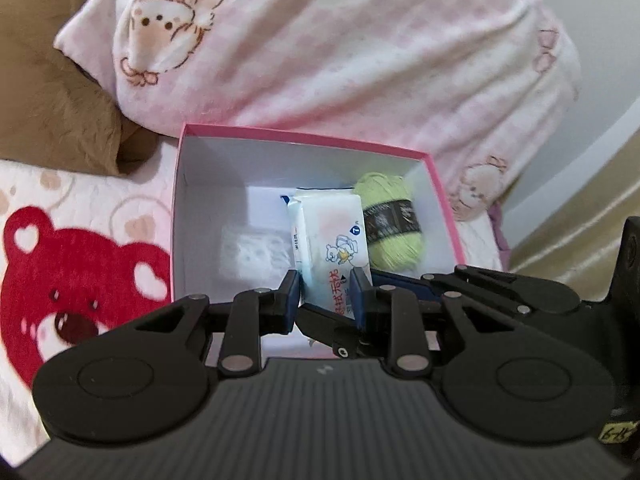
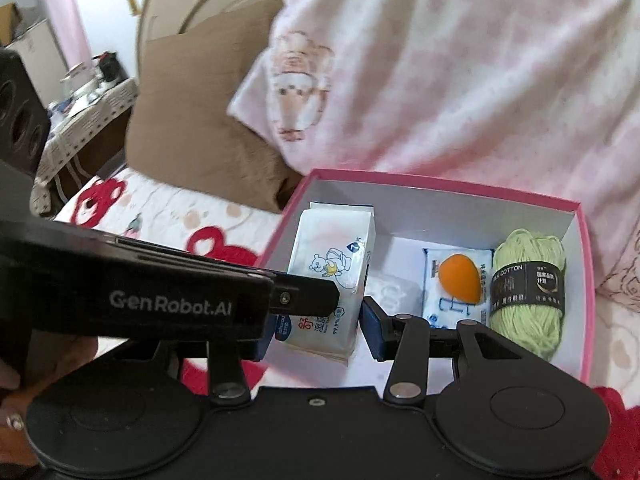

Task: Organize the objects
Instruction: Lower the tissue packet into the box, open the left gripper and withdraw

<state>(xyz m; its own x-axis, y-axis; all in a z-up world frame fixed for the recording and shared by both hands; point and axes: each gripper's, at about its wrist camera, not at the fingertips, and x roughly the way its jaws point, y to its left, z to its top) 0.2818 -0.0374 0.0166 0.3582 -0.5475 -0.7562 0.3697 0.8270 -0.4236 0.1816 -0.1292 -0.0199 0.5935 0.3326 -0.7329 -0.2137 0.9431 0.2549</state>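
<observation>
Fingers of both grippers are closed on one wet-wipe pack point(image 1: 329, 248), held upright over the pink box point(image 1: 440, 184). The left gripper point(image 1: 326, 288) is clamped narrowly across the pack's thin edge; the right gripper point(image 2: 316, 320) is set wider across its printed face. Inside the box, a green yarn skein point(image 2: 526, 292) is seen against the right wall. An orange sponge point(image 2: 460, 278) on a flat packet point(image 2: 456, 308), left of the skein, is shown only by the right wrist view.
</observation>
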